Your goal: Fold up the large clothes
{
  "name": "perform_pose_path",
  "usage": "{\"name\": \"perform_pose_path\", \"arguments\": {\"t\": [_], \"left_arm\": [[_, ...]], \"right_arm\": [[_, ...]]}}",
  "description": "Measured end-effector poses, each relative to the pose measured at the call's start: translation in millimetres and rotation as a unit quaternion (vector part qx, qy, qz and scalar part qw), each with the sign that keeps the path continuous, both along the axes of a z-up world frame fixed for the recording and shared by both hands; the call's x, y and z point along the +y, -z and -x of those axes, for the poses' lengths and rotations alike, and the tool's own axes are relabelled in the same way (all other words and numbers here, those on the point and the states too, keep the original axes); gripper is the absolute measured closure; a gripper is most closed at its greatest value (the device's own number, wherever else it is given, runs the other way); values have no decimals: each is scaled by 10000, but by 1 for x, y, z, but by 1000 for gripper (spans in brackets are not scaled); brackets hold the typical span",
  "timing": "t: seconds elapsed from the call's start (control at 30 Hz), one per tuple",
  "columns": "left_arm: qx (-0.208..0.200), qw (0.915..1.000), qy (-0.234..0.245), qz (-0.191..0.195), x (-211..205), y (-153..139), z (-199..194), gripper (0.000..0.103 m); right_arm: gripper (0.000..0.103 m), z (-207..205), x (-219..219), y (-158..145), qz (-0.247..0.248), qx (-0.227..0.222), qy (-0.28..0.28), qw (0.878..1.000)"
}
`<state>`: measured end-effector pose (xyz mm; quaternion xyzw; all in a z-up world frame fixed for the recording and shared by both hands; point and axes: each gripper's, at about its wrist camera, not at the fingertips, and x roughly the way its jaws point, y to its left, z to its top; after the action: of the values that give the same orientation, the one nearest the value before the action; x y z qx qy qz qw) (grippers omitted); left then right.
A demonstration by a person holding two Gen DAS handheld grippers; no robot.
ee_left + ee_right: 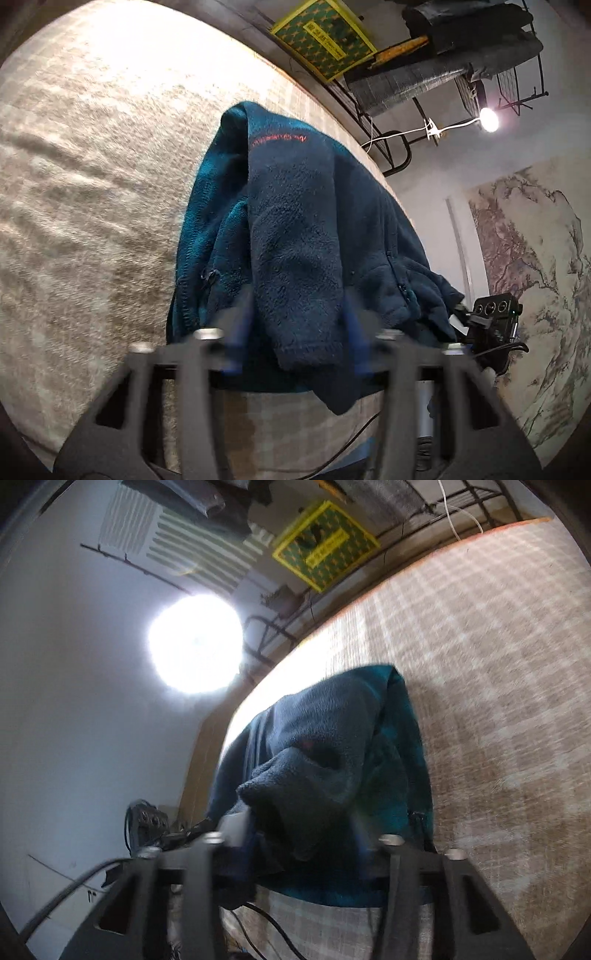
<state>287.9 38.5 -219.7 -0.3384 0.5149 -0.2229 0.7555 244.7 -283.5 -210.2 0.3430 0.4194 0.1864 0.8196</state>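
Note:
A dark teal fleece jacket [295, 206] with red lettering lies bunched near the edge of a beige checked bed cover [92, 166]. One sleeve [299, 280] runs down its top, and the cuff hangs over the near edge. My left gripper [297, 332] is open astride that sleeve, a blurred finger at each side, and the fabric lies flat between them. In the right wrist view the same jacket [332, 738] rises in a thick fold. My right gripper [297, 834] is open around that fold, and blur hides any contact.
The bed cover [498, 664] stretches wide beyond the jacket. A yellow-green box [325, 40], a dark metal rack [391, 155] and a bright lamp [488, 119] stand past the far edge. Cables [266, 923] hang below the near edge. The other hand-held device's camera block [495, 314] sits beside the jacket.

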Motion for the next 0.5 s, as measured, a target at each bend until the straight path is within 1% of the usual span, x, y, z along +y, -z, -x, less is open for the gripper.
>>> {"name": "perform_pose_path", "arguments": {"t": [0.03, 0.07, 0.1, 0.17, 0.23, 0.3, 0.37, 0.43, 0.47, 0.5], "left_arm": [[24, 10000, -7, 15, 0, 1, -1, 89], [-19, 10000, -33, 5, 1, -1, 0, 90], [-80, 10000, -33, 10, 1, -5, 2, 91], [-214, 9995, -51, 220, 5, -16, 12, 92], [-329, 9987, -92, 381, 15, -27, 25, 93], [-413, 9986, -88, 316, 25, -31, 39, 93], [-270, 9995, -72, 159, 31, -18, 44, 93], [34, 9999, -106, 8, 32, 6, 43, 93], [264, 9996, -116, -71, 33, 22, 42, 93], [358, 9992, -144, -38, 33, 32, 42, 93]], "right_arm": [[80, -1, 2, 0, 92, 9, -42, 9999], [86, 1, 4, -1, 197, 12, -70, 9998], [88, 3, 5, -2, 240, -6, -75, 9997], [93, 15, 6, -10, 265, -106, -131, 9995], [94, 33, 2, -16, 186, -186, -193, 9995], [95, 48, 2, -12, 176, -182, -281, 9993], [95, 55, 5, 7, 472, 30, -362, 9982], [96, 50, 5, 33, 570, 440, -341, 9968], [96, 47, 6, 45, 593, 604, -331, 9959], [96, 44, 8, 53, 641, 710, -359, 9948]]}}
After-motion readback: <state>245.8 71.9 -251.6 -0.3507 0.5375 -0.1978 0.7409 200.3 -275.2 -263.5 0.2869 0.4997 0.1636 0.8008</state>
